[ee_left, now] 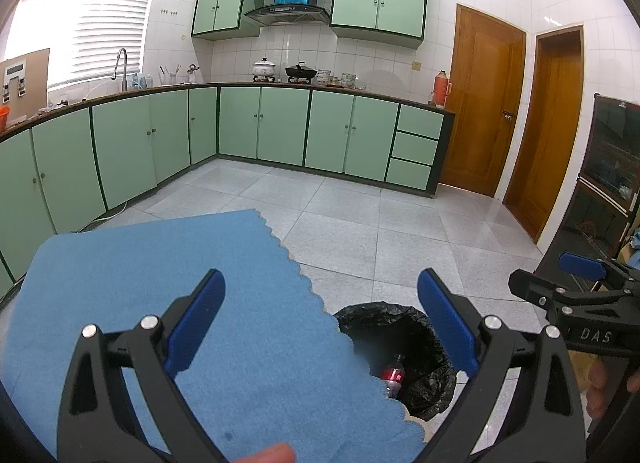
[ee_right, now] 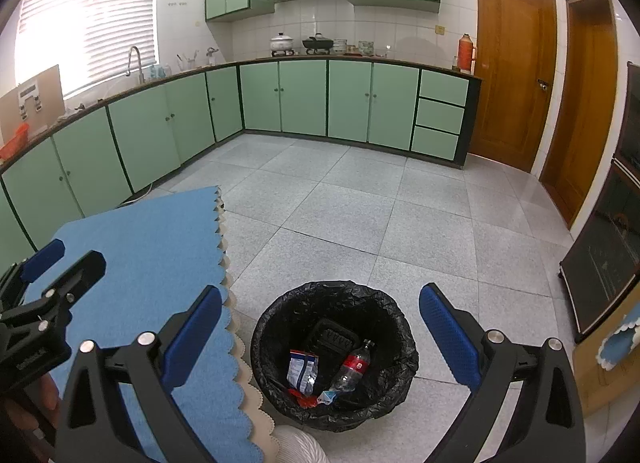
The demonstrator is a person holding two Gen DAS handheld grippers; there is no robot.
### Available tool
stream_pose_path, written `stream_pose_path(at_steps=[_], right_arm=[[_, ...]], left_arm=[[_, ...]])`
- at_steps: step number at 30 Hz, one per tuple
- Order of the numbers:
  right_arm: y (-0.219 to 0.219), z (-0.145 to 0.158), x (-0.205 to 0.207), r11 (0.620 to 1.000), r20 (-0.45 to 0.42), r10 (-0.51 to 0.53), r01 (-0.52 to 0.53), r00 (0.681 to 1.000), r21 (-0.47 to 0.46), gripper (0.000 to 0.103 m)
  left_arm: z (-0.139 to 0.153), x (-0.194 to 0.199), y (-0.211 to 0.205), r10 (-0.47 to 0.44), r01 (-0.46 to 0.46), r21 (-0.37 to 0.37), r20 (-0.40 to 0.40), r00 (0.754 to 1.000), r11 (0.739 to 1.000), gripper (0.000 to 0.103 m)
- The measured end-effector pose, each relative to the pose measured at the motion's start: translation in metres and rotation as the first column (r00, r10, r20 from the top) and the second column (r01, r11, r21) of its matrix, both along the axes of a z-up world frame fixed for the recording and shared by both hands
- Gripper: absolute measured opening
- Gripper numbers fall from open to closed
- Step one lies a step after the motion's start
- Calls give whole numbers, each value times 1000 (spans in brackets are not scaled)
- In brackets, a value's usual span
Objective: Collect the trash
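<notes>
**Both grippers empty above a bin that already holds trash**

The round waste bin lined with a crinkled black plastic bag (ee_right: 335, 355) stands on the grey speckled tile floor (ee_right: 360, 215), just beside the scalloped edge of the table covered with a blue felt cloth (ee_right: 160, 263). Inside the bin lie four visible pieces: a clear plastic bottle with a red label (ee_right: 352, 367), tilted with its cap toward the far wall of the bag; a blue-and-white snack packet (ee_right: 302, 373) to its left; a black ribbed plastic tray (ee_right: 332, 337) behind them; and a small red scrap (ee_right: 302, 399) at the near side, partly under the packet.

The right gripper (ee_right: 320, 339) hangs over the bin, its blue-padded jaws spread wide with nothing between them. The left gripper (ee_left: 320, 327) is held over the table's edge, its jaws likewise released and empty; from its view the cloth hides much of the bin, leaving only the bottle in sight.
</notes>
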State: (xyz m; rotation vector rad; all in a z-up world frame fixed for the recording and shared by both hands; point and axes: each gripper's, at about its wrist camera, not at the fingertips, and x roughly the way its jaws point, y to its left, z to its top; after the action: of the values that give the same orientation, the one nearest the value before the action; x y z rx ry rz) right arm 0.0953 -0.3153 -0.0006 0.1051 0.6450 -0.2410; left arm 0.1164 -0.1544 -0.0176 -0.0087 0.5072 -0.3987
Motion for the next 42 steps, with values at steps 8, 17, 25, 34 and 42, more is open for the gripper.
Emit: stream_pose_path(at_steps=[8, 17, 25, 34, 42], right_arm=[[1, 1, 1, 1000, 0, 3, -3, 1000, -1, 97], [1, 1, 2, 1000, 0, 4, -4, 1000, 0, 97], [1, 0, 1, 1000, -1, 2, -2, 1000, 0, 97], [2, 0, 3, 1000, -1, 3, -3, 1000, -1, 97], [0, -2, 3, 1000, -3, 5, -5, 1000, -3, 97]], left_arm=[[1, 1, 0, 2, -2, 1, 2, 1000, 1000, 94], [1, 2, 2, 5, -5, 4, 3, 1000, 1000, 94], [2, 2, 3, 6, -6, 4, 2, 1000, 1000, 94], [1, 3, 4, 5, -5, 6, -1, 1000, 1000, 94], [-2, 5, 3, 8, -8, 7, -9, 1000, 1000, 94]])
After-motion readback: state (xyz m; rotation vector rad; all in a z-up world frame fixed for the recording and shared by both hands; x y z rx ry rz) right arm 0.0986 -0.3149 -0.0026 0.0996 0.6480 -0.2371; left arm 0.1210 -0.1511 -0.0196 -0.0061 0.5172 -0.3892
